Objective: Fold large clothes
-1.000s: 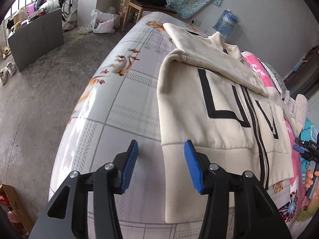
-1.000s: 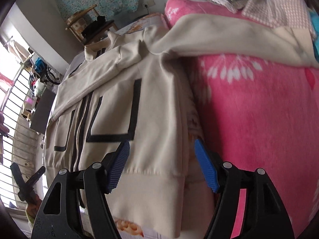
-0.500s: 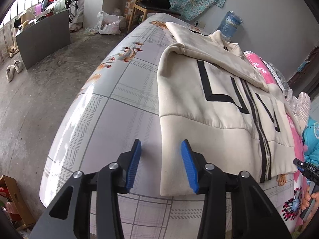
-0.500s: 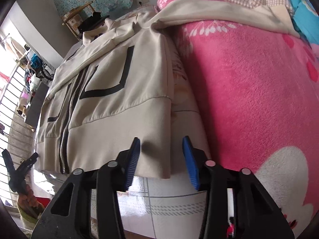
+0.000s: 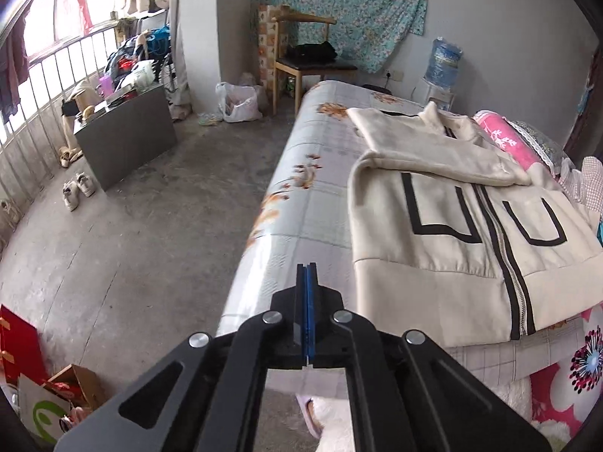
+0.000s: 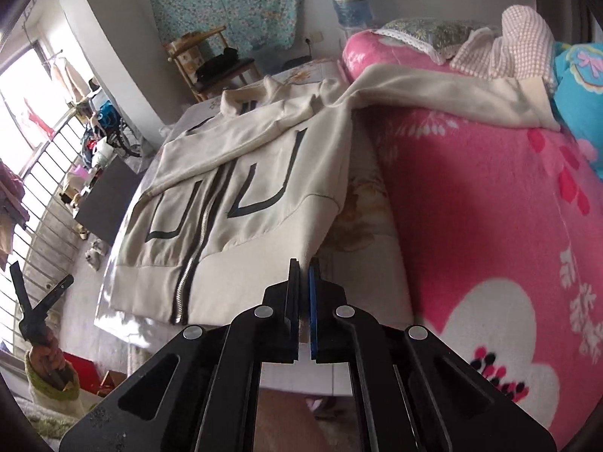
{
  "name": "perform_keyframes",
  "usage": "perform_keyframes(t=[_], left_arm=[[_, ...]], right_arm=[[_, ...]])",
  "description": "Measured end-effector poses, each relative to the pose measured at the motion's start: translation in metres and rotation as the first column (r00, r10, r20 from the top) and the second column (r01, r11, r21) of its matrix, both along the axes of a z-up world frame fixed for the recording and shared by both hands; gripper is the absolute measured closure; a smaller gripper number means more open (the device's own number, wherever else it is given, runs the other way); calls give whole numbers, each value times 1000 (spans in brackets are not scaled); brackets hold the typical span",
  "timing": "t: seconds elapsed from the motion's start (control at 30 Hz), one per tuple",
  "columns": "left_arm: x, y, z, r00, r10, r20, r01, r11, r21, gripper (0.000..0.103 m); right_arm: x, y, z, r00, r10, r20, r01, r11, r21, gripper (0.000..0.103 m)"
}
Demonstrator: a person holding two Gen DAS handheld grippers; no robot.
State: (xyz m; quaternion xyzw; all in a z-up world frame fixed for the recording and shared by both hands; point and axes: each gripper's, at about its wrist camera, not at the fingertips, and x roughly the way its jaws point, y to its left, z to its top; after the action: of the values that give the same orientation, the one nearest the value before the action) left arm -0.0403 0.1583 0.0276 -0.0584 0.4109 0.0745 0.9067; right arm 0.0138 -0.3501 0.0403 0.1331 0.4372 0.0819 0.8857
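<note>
The cream jacket (image 5: pixel 452 226) lies zipped and face up on the bed (image 5: pixel 301 188), one sleeve folded across its chest, the other trailing onto the pink blanket (image 6: pixel 490 207) beside it. Left gripper (image 5: pixel 306 275) and right gripper (image 6: pixel 304 271) are both pressed together, pinching nothing — well short of the jacket's hem. That trailing sleeve could snag on the blanket's pile and pull a fold crooked. The jacket's back is hidden.

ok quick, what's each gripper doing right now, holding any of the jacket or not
left gripper: jaws closed, nothing between them, clear of the cream jacket.
right gripper: jaws closed on the jacket's hem corner.
</note>
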Motion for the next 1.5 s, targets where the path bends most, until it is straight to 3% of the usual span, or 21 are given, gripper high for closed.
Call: perform_keyframes(t=[0.07,0.17,0.23,0.3,0.33,0.43,0.67,0.73,0.8,0.9,1.03,1.13,1.27,1.43,1.5], left_arm=[[-15,16,-7,999,-3,-32,2,1000,-30,103],[-20,28,-27,997,-25,-77,10,983,-184,103],[-12,24,-41,993,-74,-94,44,957,-287,99],[-2,15,-53,989,-107,-105,63,932,-358,72],[3,11,-57,988,-114,-105,67,926,-372,68],[22,-8,-68,986,-128,-104,83,932,-352,57],[46,-27,-76,986,-110,-122,77,966,-248,57],[49,-31,-77,987,-101,-125,76,979,-191,69],[52,-34,-79,988,-94,-126,74,985,-155,97],[47,-34,-72,991,-97,-91,82,984,-156,99],[21,-32,-34,992,-123,11,124,979,-164,99],[0,-30,-12,988,-148,32,152,972,-181,99],[-23,-34,-14,987,-158,-36,150,974,-169,99],[-24,-32,-69,969,-135,-207,94,976,-199,98],[-21,-28,-71,969,-106,-224,69,983,-167,97]], right_arm=[[-9,8,-9,1000,12,-25,-12,1000,-3,101],[-8,7,-29,998,-4,-59,2,1000,-21,101],[-2,1,-38,998,-12,-68,13,1000,15,101],[4,-1,-41,997,-17,-71,19,999,26,100],[6,-3,-41,997,-14,-71,16,999,37,100],[8,-6,-43,997,-10,-71,14,998,60,100],[3,-12,-53,996,-25,-91,33,996,86,99],[2,-12,-57,995,-29,-94,37,995,87,100],[4,-12,-63,994,-34,-103,43,995,91,100],[6,-12,-70,993,-37,-113,46,996,80,100],[4,-10,-60,996,-13,-89,19,997,71,100],[-2,-10,-47,998,15,-60,-11,998,67,100],[-15,-14,-45,996,26,-81,-23,999,48,100],[-21,-36,-78,979,-24,-203,35,998,50,100],[-20,-38,-81,975,-31,-221,39,999,33,99]])
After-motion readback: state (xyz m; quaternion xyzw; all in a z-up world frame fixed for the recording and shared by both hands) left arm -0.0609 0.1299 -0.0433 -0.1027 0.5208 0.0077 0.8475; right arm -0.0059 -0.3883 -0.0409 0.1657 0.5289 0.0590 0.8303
